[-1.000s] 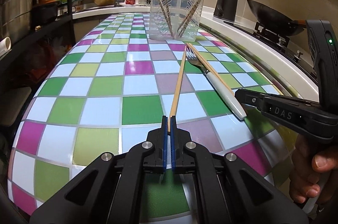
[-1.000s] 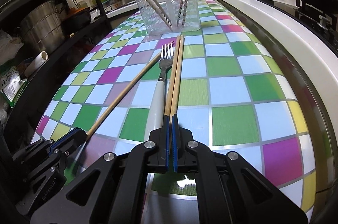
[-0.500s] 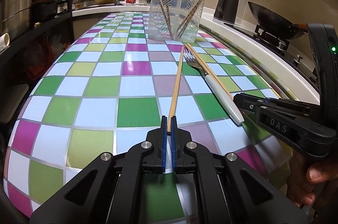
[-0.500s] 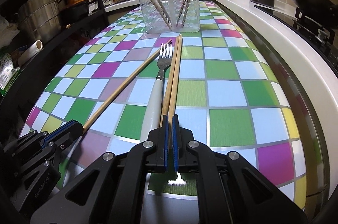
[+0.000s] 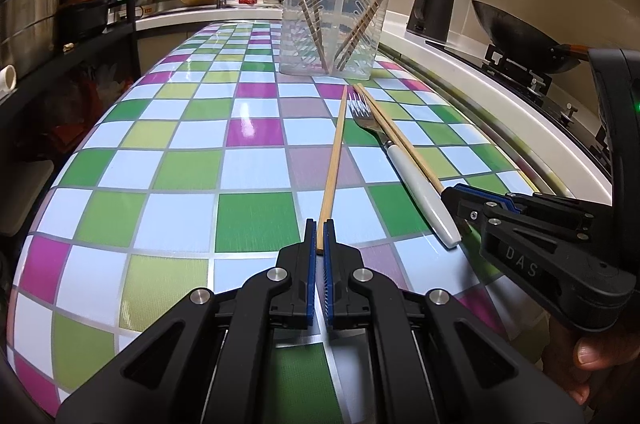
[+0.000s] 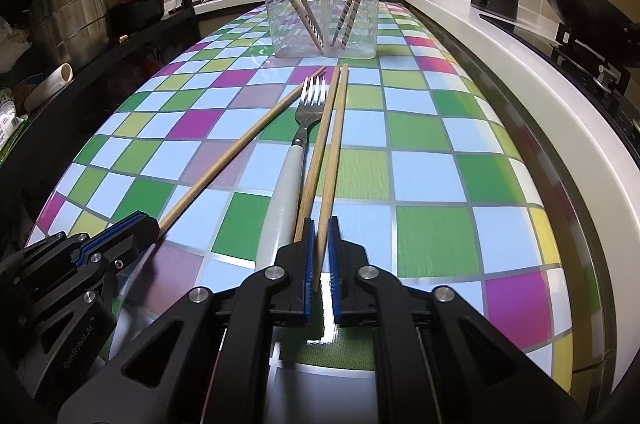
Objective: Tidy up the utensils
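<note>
A clear plastic cup (image 5: 334, 28) (image 6: 322, 0) holding several chopsticks stands at the far end of the checkered table. One wooden chopstick (image 5: 334, 160) (image 6: 236, 148) lies on the table with its near end between the narrowly parted pads of my left gripper (image 5: 319, 244) (image 6: 120, 230). A pair of chopsticks (image 6: 330, 140) (image 5: 400, 140) lies beside a white-handled fork (image 6: 298, 160) (image 5: 404, 168). My right gripper (image 6: 319, 244) (image 5: 460, 194) has its jaws slightly parted around the pair's near ends.
A black shelf rack with steel pots (image 5: 36, 8) stands left. A white counter edge (image 6: 520, 72) runs along the right, with a black kettle (image 5: 432, 6) and a wok (image 5: 516, 32) on the stove. A sink with bottles is far behind the cup.
Both grippers' jaws have parted a little. The right gripper's pads were pressed on the chopstick pair and now show a gap. The chopsticks still lie on the table.
</note>
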The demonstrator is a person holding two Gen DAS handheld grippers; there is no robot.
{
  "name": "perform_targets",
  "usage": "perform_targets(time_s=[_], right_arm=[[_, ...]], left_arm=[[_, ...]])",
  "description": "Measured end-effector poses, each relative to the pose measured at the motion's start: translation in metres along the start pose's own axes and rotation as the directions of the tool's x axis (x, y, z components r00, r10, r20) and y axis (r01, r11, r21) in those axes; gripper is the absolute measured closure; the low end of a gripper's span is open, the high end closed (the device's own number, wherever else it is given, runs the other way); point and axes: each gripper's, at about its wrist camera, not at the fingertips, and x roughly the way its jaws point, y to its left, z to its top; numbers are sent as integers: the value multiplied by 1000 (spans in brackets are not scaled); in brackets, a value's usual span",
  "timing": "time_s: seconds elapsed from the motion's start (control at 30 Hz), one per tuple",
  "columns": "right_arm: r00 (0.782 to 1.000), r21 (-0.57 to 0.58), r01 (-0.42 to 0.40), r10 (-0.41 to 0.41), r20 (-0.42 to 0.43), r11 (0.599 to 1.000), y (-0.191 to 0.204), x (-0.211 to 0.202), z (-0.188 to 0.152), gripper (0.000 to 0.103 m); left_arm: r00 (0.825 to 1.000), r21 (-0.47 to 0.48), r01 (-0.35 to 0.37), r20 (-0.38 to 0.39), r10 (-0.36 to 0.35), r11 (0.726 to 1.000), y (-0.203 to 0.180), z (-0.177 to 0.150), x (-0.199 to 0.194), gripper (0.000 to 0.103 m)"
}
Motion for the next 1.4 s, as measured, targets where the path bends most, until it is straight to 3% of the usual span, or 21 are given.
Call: perform_targets(time_s=[0.43,0.6,0.67,0.7,0.73,1.03,1.1,1.2,1.4], right_arm=[[987,105,148,-153,43,983,-25,-7,-8,98],[983,113,171,-178,53,979,-29,-7,-8,97],[984,125,160,-168,64,979,-32,-8,-9,97],[985,138,150,-160,67,979,-34,-9,-10,96],[985,148,143,-154,73,979,-36,-9,-11,96],[981,198,115,-143,133,973,-37,-12,-20,96],[979,194,113,-143,145,974,-35,-13,-22,95],[975,186,114,-146,168,976,-33,-13,-27,95],[969,181,116,-151,193,977,-29,-17,-33,98]], left_arm=[[992,-50,-109,64,113,993,39,-8,-22,103],[996,-11,-82,45,83,997,28,-14,-17,102],[995,-4,-78,57,78,997,25,-12,-17,90],[993,-9,-91,69,91,996,26,-11,-18,73],[992,-17,-100,75,101,995,28,-10,-17,68],[992,-3,-114,60,114,993,20,-7,-5,68],[990,2,-122,65,122,993,19,-7,-4,74],[991,2,-118,71,117,993,21,-8,-4,101],[990,26,-64,127,60,998,16,-9,-17,102]])
